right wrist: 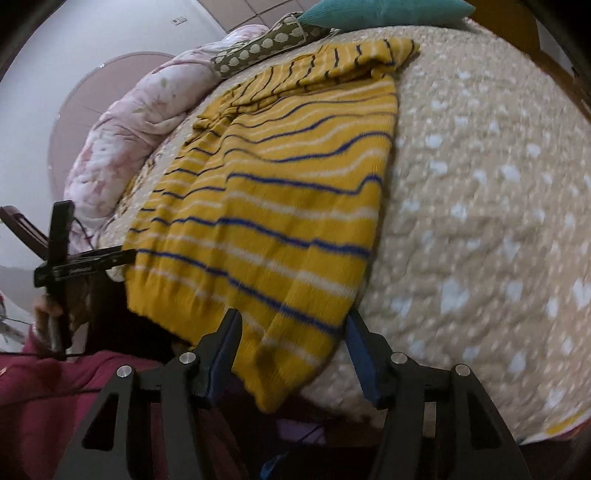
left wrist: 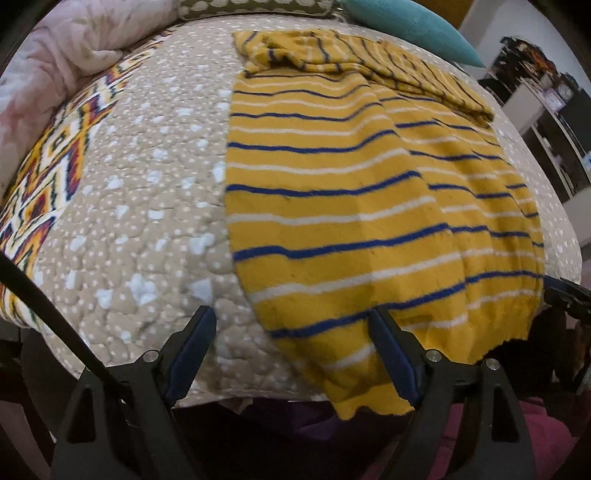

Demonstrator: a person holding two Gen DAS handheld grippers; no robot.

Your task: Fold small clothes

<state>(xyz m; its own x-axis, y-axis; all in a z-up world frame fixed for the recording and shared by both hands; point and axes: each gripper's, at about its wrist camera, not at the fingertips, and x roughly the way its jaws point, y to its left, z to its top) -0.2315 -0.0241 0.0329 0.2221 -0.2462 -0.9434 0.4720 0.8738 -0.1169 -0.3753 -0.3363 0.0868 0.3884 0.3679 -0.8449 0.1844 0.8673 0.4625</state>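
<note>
Two tools poised at the near hem of one yellow striped sweater (left wrist: 351, 192), spread flat on the quilted bed cover (left wrist: 140, 206) with its hem hanging slightly over the bed's near edge. Long axis of the sweater running straight away from both tools, hem nearest, neckline and a folded-in sleeve (left wrist: 369, 62) at the far end, close to the teal pillow (left wrist: 406, 26). Left tool (left wrist: 291, 350) spread wide, straddling the sweater's left hem corner: one fingertip over bare quilt beside the sweater, the other over the striped knit, pads apparently not pressing on cloth. Right tool (right wrist: 291, 339) likewise parted, about half-wide, framing the sweater's right hem corner, nothing pinched that can be seen. Left tool also visible in the right wrist view, at the sweater's far hem corner, held by a hand (right wrist: 48, 310) in a maroon sleeve. Neither tool clearly nearer; each matched to its own corner. Likely next: closing on both hem corners, then carrying the hem away along the long axis toward the neckline. Right view blurred, so exact pad contact uncertain.
</note>
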